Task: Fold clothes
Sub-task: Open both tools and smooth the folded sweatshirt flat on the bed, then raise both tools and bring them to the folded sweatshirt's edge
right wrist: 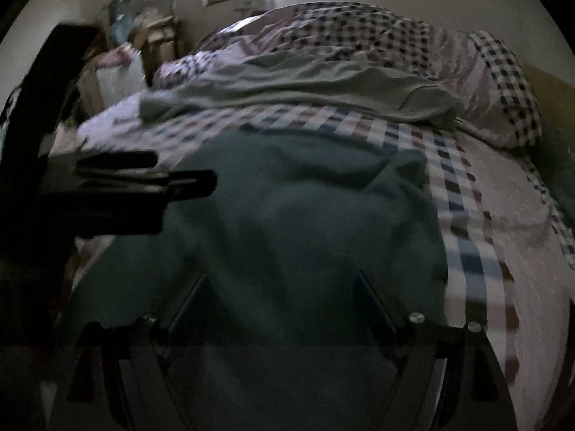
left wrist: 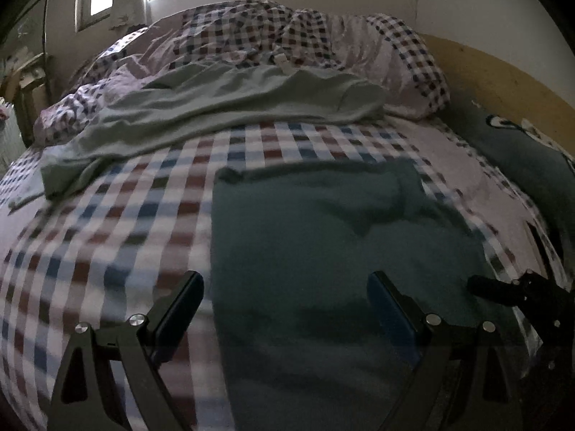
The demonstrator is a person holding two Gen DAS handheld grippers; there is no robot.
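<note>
Left gripper [left wrist: 285, 283] of mine is hovering with its black fingers spread wide and nothing between them, released, above the left edge of the dark teal folded garment [left wrist: 323, 222] that is lying flat on the bed [left wrist: 90, 237]. Off to its left I am seeing the checked bedsheet in red, blue and white squares, bare of clothes. Further back, a pale grey-green crumpled garment [left wrist: 222, 104] is stretching across the bed, touching the heap of checked duvet [left wrist: 273, 32] bunched behind it.

Moving right, I am looking through the right wrist camera: my right gripper [right wrist: 282, 280] is also standing wide open and gripping nothing, poised over the near part of the same teal garment [right wrist: 305, 208], whose far edge is showing a fold and a few creases. The left gripper's fingers [right wrist: 151, 179] are reaching in from the left side of this view, over the garment's left edge. To the right of the garment, a strip of checked sheet is running along its side, and beyond that a pale lilac stretch of bedding [right wrist: 510, 215] is lying. Both views are blurred, so finer detail I cannot tell.
</note>
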